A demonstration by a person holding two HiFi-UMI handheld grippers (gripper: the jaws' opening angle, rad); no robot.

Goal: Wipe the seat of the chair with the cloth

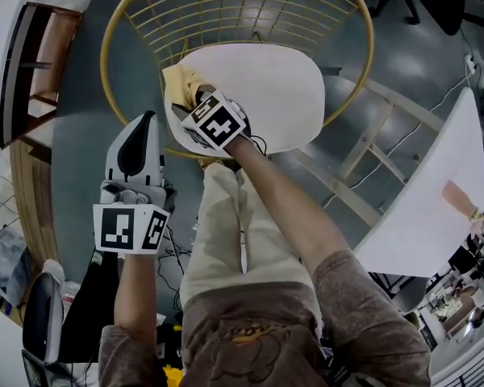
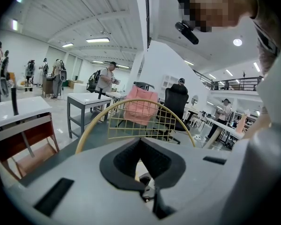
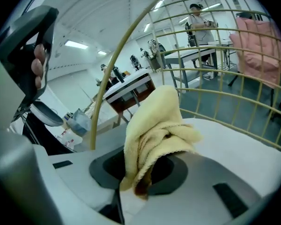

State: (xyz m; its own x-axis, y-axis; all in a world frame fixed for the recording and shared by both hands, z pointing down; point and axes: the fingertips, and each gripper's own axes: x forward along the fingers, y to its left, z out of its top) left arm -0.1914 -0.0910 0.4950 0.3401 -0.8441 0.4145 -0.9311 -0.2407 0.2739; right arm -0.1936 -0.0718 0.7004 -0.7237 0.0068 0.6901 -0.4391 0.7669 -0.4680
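Here, in the head view, the right gripper (image 1: 200,103) reaches over the near left part of the white seat (image 1: 266,95), its jaws pinching a yellow cloth (image 1: 180,79). The cloth lies bunched on the seat's left edge, just inside the gold wire frame (image 1: 372,39). The left gripper (image 1: 148,119) hangs off the chair to the left, over the grey floor, with its tips pointing at the frame but apart from it.

In the left gripper view, the left gripper (image 2: 139,142) has its jaws pressed together with nothing between them. Beyond them the frame (image 2: 140,100) rises as an arch with a wire grid. Behind it a pink fabric (image 2: 140,108) is draped over a dark office chair.

In the right gripper view, the right gripper (image 3: 140,172) is clamped on the cloth (image 3: 154,130), which stands up from between the jaws in thick folds and flops to the right. The seat (image 3: 234,149) spreads pale just past it, and the frame (image 3: 97,114) curves up on the left and overhead.
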